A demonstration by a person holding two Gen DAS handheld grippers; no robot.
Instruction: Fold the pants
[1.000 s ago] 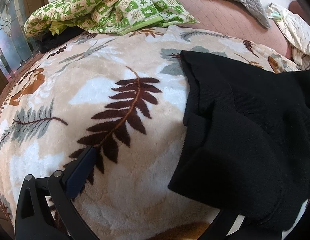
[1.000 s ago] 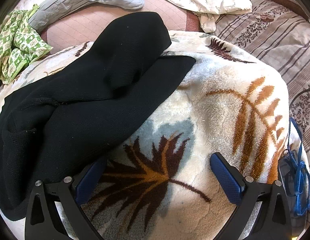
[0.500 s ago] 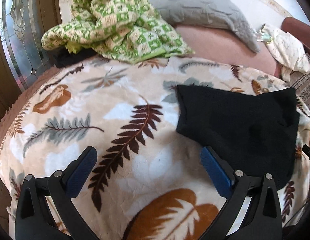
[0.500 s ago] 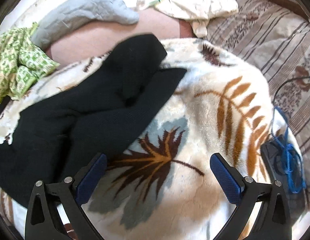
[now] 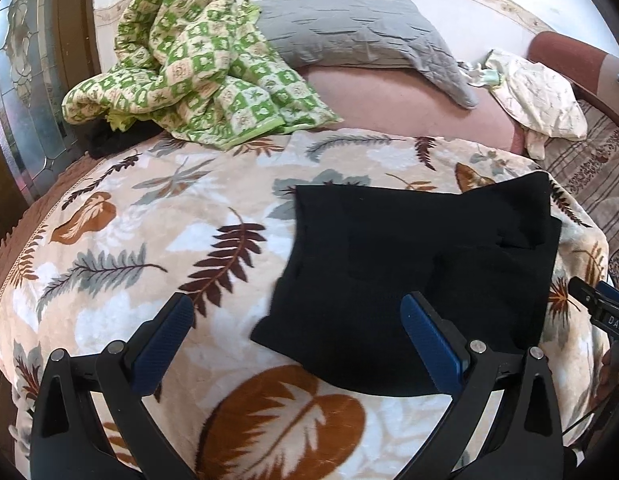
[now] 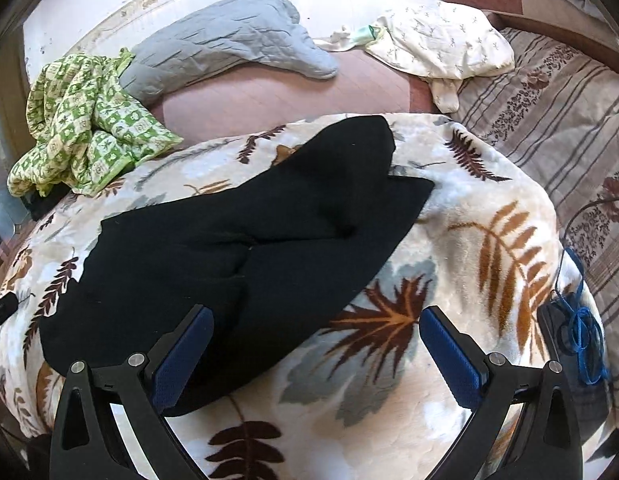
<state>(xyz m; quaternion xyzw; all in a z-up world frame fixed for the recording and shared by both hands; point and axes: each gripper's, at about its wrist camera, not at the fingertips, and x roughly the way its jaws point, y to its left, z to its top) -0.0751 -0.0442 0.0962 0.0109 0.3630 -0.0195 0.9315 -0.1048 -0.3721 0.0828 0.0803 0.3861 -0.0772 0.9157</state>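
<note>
The black pants lie folded in a flat bundle on the leaf-print blanket. In the right wrist view the pants reach from the lower left to a folded end at the upper middle. My left gripper is open and empty, held above the blanket near the pants' near-left edge. My right gripper is open and empty, above the pants' near-right edge. Neither touches the cloth.
A green checked quilt is heaped at the back left, next to a grey pillow and a cream pillow. A striped bedcover lies at the right. A blue cord on a dark device sits at the blanket's right edge.
Both grippers have pulled back and up from the pants. The left one had a finger under the black cloth one second ago and is now free.
</note>
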